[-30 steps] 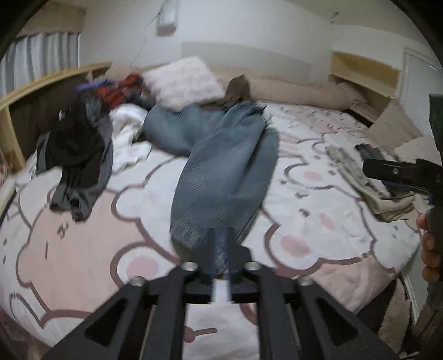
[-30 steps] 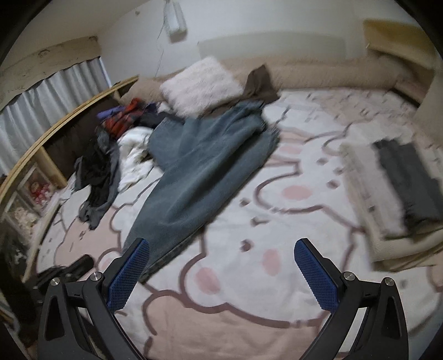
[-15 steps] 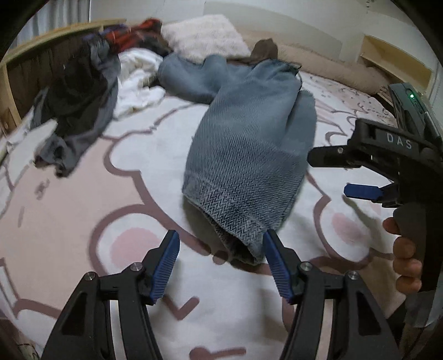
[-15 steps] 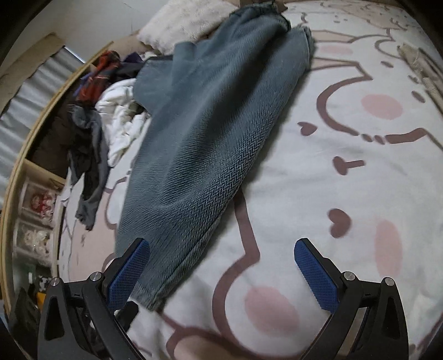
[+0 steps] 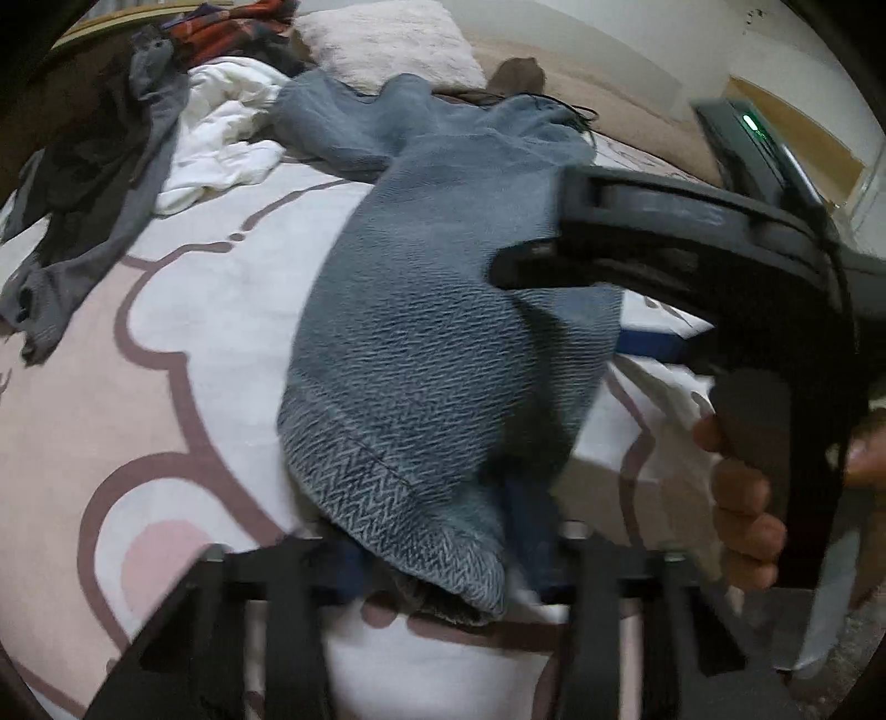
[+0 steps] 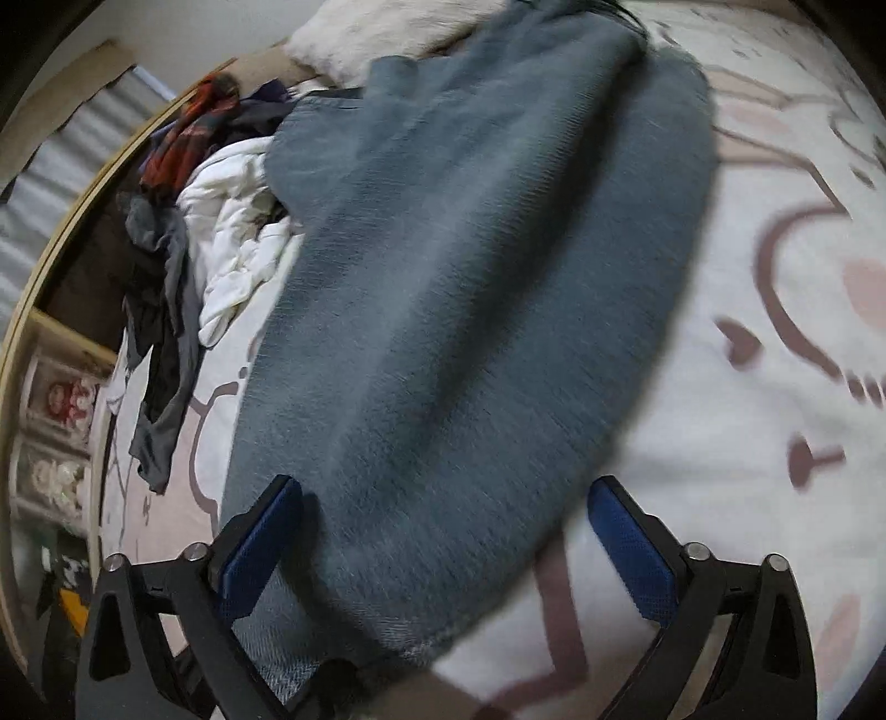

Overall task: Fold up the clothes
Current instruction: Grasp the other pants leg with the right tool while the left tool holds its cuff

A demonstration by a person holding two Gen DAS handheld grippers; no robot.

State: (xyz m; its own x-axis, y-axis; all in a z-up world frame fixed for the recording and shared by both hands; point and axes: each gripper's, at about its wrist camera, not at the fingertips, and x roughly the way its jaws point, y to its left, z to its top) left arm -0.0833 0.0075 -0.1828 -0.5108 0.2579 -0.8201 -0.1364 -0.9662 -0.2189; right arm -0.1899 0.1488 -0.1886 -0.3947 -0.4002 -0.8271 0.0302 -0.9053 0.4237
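Note:
Blue-grey jeans (image 5: 432, 310) lie lengthwise on the bed, one leg stretched toward me. In the left wrist view the leg's hem (image 5: 398, 509) bunches up between the blurred fingers of my left gripper (image 5: 443, 559), whose jaws are closing and press on the fabric. My right gripper (image 6: 443, 554) straddles the same leg (image 6: 470, 277) slightly farther up. Its jaws are closing but still stand wide, blue pads (image 6: 631, 548) on either side of the cloth. That right gripper (image 5: 559, 310) shows in the left wrist view with a hand (image 5: 742, 498) on its grip.
The blanket (image 5: 111, 387) has a pink and white bear pattern. A white garment (image 5: 221, 138), a dark grey one (image 5: 83, 232) and a red plaid one (image 6: 183, 144) are heaped at the far left by the wooden bed frame (image 6: 50, 266). A fluffy pillow (image 5: 387, 39) lies at the head.
Both grippers have come down and forward onto the jeans leg. The left jaws, wide half a second ago, have drawn in around the hem. The right jaws have narrowed slightly.

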